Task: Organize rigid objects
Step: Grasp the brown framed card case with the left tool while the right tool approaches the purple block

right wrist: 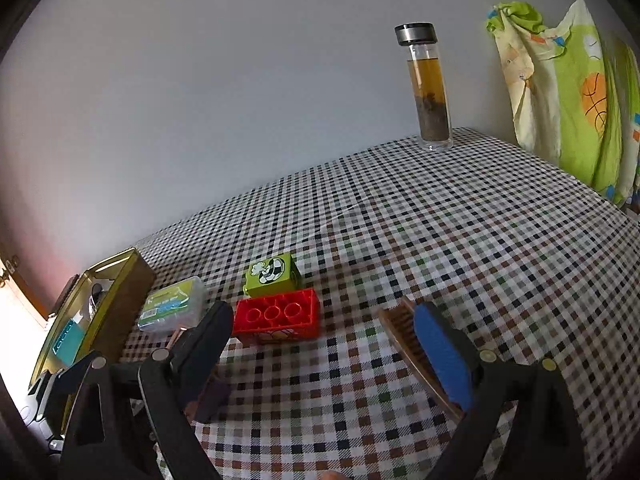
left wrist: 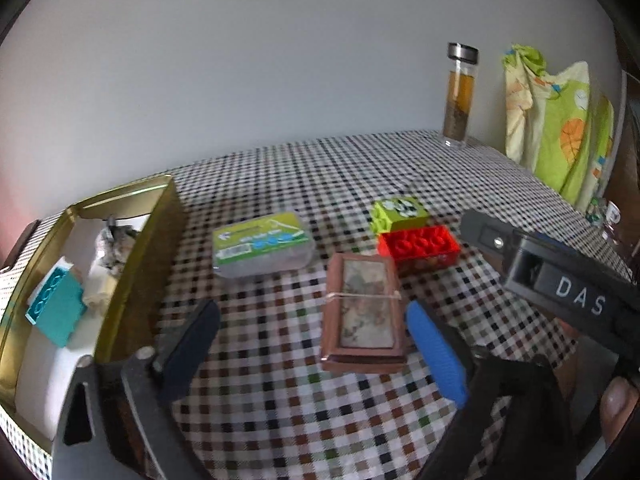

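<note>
Left gripper [left wrist: 312, 344]: we hold its jaws wide, nothing between the pads; the small brown framed box [left wrist: 362, 308] lies flat on the checked tablecloth [left wrist: 280, 400] just ahead, beside the blue pad.

Right gripper [right wrist: 332, 344]: we see its jaws wide too, gripping nothing; a wooden brush [right wrist: 416, 356] lies against the inside of its blue pad (we cannot tell whether pad and brush actually touch).

Gold tin [left wrist: 160, 240]: open, at the left of the table, and we judge it the collecting place, since a teal brick [left wrist: 56, 308] and some crumpled wrapping already lie inside.

Loose pieces: the red brick [right wrist: 276, 316] sits just in front of the green football brick [right wrist: 272, 274], the two touching or nearly so; the clear-lidded plastic case [left wrist: 262, 250] lies between them and the tin.

Background: a glass tea bottle [right wrist: 430, 88] stands upright at the far edge, well apart from our work.

Risk, framed box: we may close on its low, flat sides and have it tip or slip out, because the pads meet it at a slant.

Risk, crowding: our two grippers are near each other, so reaching for the box could knock the right one, or nudge the red brick.

Risk, tin: a tilted drop could catch the rim.
</note>
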`<action>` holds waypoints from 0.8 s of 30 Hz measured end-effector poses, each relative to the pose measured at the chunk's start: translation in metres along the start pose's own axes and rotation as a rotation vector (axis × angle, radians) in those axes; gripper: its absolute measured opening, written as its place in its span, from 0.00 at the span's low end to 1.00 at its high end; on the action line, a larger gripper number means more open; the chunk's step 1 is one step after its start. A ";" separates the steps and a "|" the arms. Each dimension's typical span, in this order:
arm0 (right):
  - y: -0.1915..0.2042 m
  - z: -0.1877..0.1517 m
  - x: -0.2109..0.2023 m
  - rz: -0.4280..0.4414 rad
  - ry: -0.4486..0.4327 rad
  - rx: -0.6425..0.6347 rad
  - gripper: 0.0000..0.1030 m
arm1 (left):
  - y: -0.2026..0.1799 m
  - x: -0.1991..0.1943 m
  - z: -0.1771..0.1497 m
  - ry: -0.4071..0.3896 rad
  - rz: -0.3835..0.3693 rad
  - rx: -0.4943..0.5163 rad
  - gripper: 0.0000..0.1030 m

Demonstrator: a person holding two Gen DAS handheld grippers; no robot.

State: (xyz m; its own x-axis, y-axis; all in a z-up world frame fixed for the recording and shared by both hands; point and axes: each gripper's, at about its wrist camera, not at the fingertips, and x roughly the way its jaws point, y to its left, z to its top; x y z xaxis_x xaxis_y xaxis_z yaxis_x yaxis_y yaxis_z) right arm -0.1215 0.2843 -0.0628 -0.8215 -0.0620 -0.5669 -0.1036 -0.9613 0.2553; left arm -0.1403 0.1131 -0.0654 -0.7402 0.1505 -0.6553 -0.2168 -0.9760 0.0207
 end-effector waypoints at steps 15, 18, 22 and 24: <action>0.008 0.000 0.009 0.078 0.045 -0.035 0.91 | 0.015 -0.016 -0.005 -0.060 -0.008 -0.031 0.42; 0.018 0.000 0.015 0.127 0.078 -0.080 0.91 | 0.027 -0.023 -0.008 -0.086 0.052 -0.066 0.42; 0.035 -0.003 0.031 0.180 0.164 -0.159 0.91 | 0.042 -0.025 -0.009 -0.096 0.085 -0.129 0.42; 0.042 -0.005 0.034 0.194 0.188 -0.192 0.91 | 0.045 -0.026 -0.009 -0.101 0.099 -0.150 0.42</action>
State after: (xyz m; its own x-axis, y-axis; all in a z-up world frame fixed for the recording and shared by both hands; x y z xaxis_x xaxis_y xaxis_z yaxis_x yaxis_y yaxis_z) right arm -0.1513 0.2404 -0.0751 -0.6959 -0.2805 -0.6611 0.1669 -0.9585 0.2310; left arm -0.1252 0.0637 -0.0538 -0.8147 0.0606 -0.5767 -0.0486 -0.9982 -0.0362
